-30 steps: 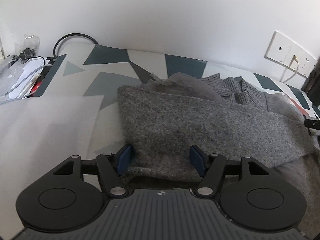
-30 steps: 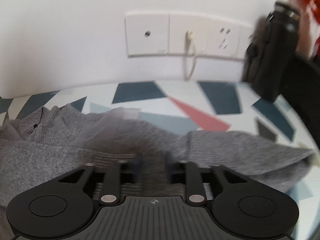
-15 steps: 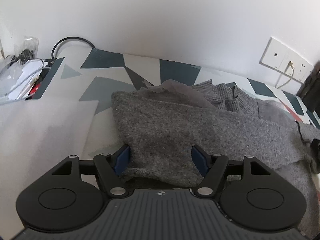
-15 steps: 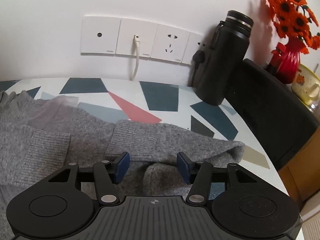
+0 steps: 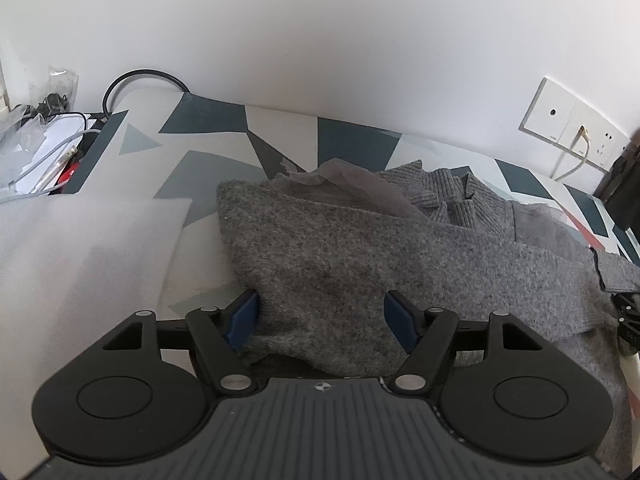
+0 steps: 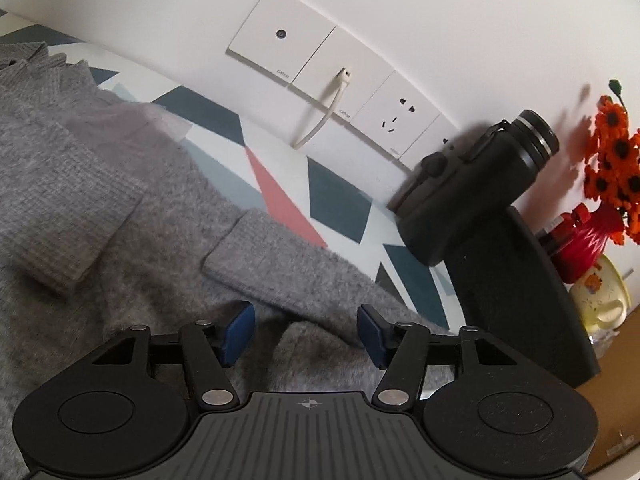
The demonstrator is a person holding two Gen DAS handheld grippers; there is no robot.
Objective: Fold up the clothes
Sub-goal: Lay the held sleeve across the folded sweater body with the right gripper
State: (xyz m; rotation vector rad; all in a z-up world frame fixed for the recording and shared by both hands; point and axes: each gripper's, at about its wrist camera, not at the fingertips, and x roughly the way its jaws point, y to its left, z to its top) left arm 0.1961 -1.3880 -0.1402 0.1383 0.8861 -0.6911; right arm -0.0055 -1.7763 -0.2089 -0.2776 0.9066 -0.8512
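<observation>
At the far left edge of the surface (image 5: 280, 128), past a plain white sheet (image 5: 80, 248), lie a clear plastic bag (image 5: 24, 148) and a black cable (image 5: 140, 76) that loops up against the wall. The grey sweater (image 5: 360, 248) is spread across the middle of the patterned surface, its folded left side toward the white sheet and its ribbed collar (image 5: 452, 196) toward the back edge. The left tongs (image 5: 322, 316) are spread wide, a blue pad on each side of the sweater's near hem, neither pad pressing the knit. Further right, one sleeve cuff (image 6: 68, 252) lies folded over the body, and the other sleeve (image 6: 280, 256) runs toward the surface's right edge. The right tongs (image 6: 306, 334) stand parted over a raised fold of that sleeve; their jaws have just been closing, with the fold between them but not pinched. Along the back edge sit the wall sockets (image 6: 332, 80), then a black bottle (image 6: 476, 196), and at the right corner a red vase (image 6: 588, 240) of orange flowers (image 6: 618, 160)
</observation>
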